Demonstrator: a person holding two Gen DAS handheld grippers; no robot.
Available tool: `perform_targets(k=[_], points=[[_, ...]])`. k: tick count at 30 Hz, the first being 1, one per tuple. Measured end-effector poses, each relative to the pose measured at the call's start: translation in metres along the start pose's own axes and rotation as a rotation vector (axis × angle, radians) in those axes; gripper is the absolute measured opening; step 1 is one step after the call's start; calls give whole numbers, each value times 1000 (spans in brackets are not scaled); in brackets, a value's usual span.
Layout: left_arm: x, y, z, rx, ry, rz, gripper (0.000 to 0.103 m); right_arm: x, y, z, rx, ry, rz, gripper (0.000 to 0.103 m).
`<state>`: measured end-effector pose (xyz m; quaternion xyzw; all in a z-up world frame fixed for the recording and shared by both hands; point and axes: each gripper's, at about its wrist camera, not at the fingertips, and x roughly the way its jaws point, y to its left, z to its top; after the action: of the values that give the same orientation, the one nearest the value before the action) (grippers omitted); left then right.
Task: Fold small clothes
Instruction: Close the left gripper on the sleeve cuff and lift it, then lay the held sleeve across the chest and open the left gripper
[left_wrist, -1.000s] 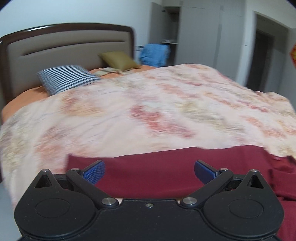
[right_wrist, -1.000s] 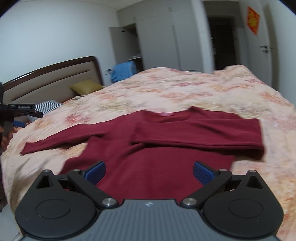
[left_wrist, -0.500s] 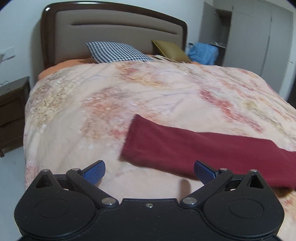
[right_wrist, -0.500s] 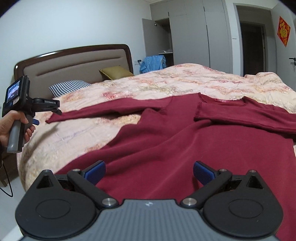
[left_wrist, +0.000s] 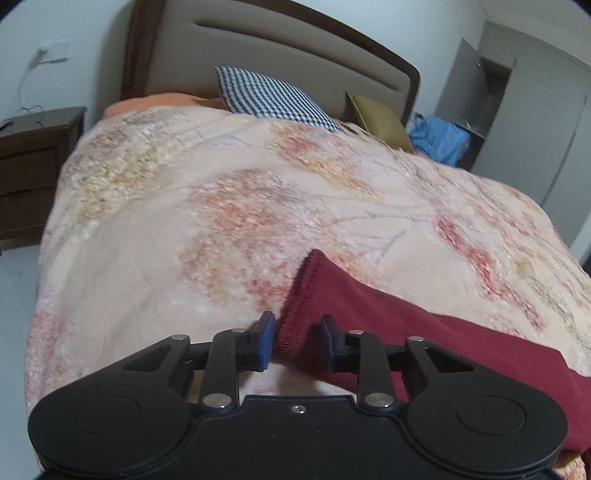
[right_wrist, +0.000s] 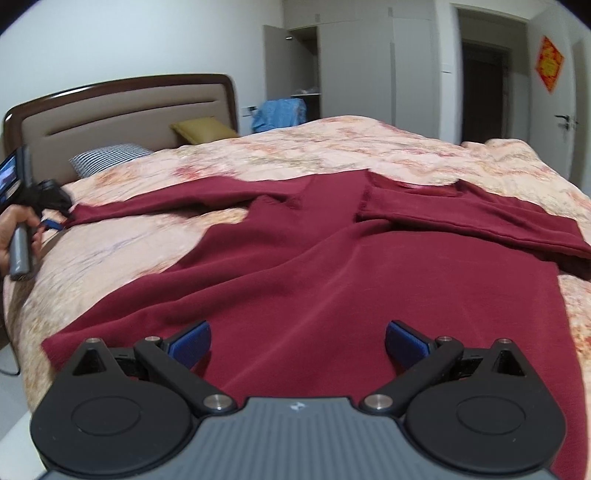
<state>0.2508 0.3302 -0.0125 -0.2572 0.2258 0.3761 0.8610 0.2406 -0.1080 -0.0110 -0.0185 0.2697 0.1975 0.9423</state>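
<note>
A dark red long-sleeved sweater (right_wrist: 332, 266) lies spread on the bed, its right sleeve folded across the chest and its left sleeve (right_wrist: 159, 205) stretched out to the left. In the left wrist view the cuff (left_wrist: 295, 314) of that sleeve lies between the blue pads of my left gripper (left_wrist: 297, 341). Its jaws are closing around the cuff, and the cloth still lies flat, unpinched. A hand holds that same left gripper (right_wrist: 55, 221) at the sleeve's end in the right wrist view. My right gripper (right_wrist: 297, 341) hangs open just above the sweater's hem, nothing between its pads.
A floral quilt (left_wrist: 221, 206) covers the bed. A checked pillow (left_wrist: 269, 96) and an olive cushion (left_wrist: 380, 118) lean on the headboard. A dark nightstand (left_wrist: 33, 166) stands left of the bed. Blue cloth (right_wrist: 282, 112), wardrobes and a doorway are behind.
My left gripper swung left and down to the sleeve's cuff, and its jaws have narrowed around it. My right gripper sank toward the sweater's hem and stayed open.
</note>
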Motion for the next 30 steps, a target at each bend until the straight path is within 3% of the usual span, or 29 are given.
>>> perform_targets(k=[4, 9, 13, 17, 22, 30], points=[[3, 4, 3, -30, 23, -7, 32, -5, -14, 1, 47, -5, -18, 103], [1, 5, 12, -44, 31, -15, 6, -9, -22, 1, 54, -5, -25, 103], [-5, 3, 22, -61, 27, -27, 4, -10, -25, 2, 60, -10, -25, 103], [-17, -14, 37, -5, -5, -42, 3, -12, -27, 4, 68, -24, -20, 103], [-43, -63, 60, 80, -75, -108, 3, -16, -36, 8, 84, -52, -13, 103], [-100, -197, 75, 194, -171, -326, 3, -31, -63, 14, 77, -80, -22, 103]])
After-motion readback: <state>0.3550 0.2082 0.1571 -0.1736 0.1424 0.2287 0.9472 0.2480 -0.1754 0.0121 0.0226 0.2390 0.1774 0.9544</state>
